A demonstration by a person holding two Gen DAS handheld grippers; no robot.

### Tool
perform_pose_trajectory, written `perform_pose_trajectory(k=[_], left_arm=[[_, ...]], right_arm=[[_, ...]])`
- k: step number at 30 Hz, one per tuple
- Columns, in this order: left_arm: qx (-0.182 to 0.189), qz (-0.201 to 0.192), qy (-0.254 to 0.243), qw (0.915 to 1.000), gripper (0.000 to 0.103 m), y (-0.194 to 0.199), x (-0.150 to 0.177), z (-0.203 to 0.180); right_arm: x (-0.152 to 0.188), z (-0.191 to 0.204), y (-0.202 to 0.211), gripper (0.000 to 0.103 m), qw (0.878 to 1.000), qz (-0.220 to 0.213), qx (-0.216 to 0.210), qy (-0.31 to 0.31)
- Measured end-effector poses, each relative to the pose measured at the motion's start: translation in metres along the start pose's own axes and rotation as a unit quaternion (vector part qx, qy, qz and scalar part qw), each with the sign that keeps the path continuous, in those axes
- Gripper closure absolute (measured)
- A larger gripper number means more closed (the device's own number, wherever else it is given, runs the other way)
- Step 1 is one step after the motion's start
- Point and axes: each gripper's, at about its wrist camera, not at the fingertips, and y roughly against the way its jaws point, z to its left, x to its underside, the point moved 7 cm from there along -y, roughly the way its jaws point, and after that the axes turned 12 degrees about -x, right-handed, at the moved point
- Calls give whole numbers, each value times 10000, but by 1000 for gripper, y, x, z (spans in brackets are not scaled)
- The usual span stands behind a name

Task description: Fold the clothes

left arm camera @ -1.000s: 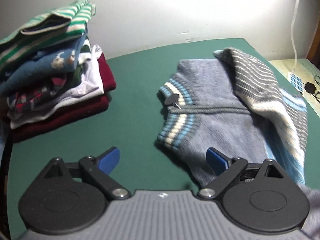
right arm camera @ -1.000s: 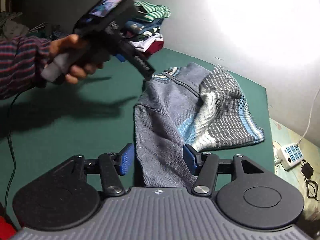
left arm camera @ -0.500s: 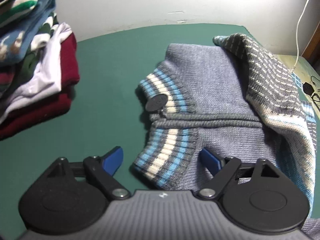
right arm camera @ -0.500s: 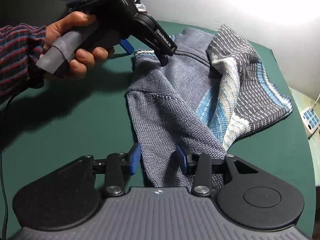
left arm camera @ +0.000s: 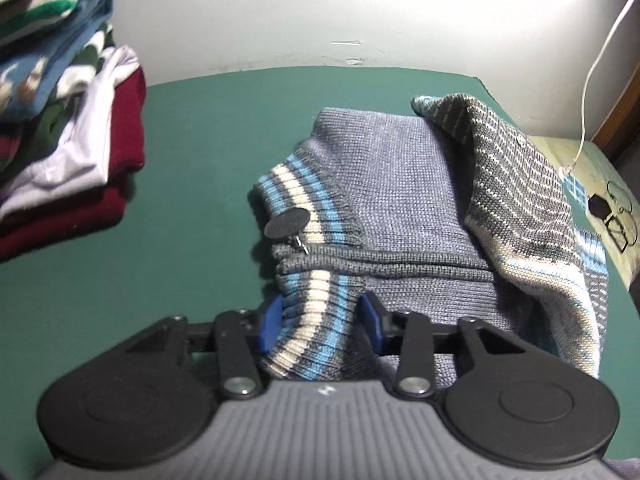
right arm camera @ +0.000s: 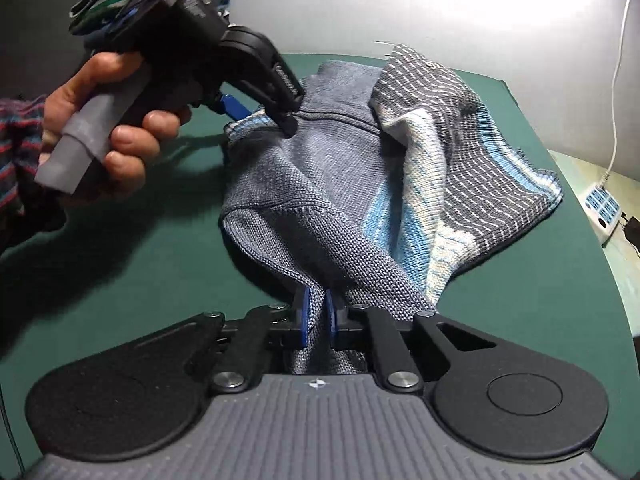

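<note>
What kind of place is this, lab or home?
Probably a home room, not a lab: a green-covered table against a plain wall, a stack of folded clothes on it, and a power strip lying on a patterned surface beside it.

A green table [left arm camera: 192,184] runs to a white wall [left arm camera: 360,12] at the far side. Off its right edge — a white cable [left arm camera: 596,60] hangs down to a power strip [right arm camera: 604,208].

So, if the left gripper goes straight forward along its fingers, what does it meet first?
The left gripper is closing on the sweater's striped collar, so it meets the sweater itself first, around the zipper pull, with the green table beneath. Depth is hard to judge.
</note>
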Motion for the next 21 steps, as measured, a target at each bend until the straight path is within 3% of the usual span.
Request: perform_pose_trajectory(k=[6,11,15,17,21], left_arm=[[-155,-401,-143,9990,82,50,24,-1],[-33,-539,-270,9982,84,88,47,-15],[28,-397,-330,9987,85,102,82,-40],[70,-351,-388,9986,85,110,106,-51],[-149,-587,-833,9947,90,130,141,-67]], right_arm=[[-1,12,53,95,9983,-198,-548,49],[20,14,92,95,9961,-17,-858,196],[44,3,102,95,9968,312,-728,110],[58,-10,103,103,9969,531,-579,-10],[85,-43,107,102,9962,829,-73,-238]])
